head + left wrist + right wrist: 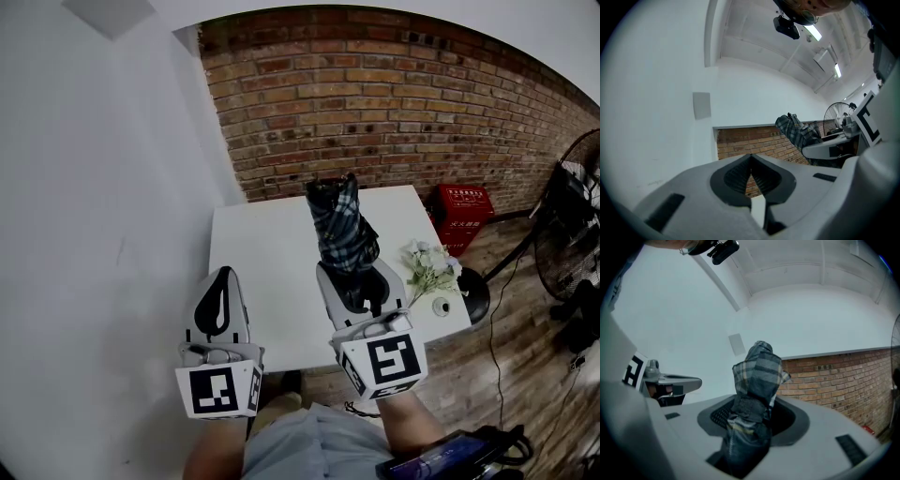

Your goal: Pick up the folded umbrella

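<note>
The folded umbrella (340, 225) is dark plaid cloth, held up above the white table (272, 272) and pointing away from me. My right gripper (353, 272) is shut on its lower part. In the right gripper view the umbrella (757, 380) rises from between the two jaws, with its strap band pinched at the pads. My left gripper (220, 302) hangs to the left, shut and with nothing in it. In the left gripper view its jaws (751, 176) meet, and the umbrella (797, 131) shows at the right.
A bunch of white flowers (429, 267) lies at the table's right edge. A red box (461, 217) stands on the wooden floor by the brick wall (394, 103). A floor fan (567, 225) is at the far right. A white wall (103, 206) runs along the left.
</note>
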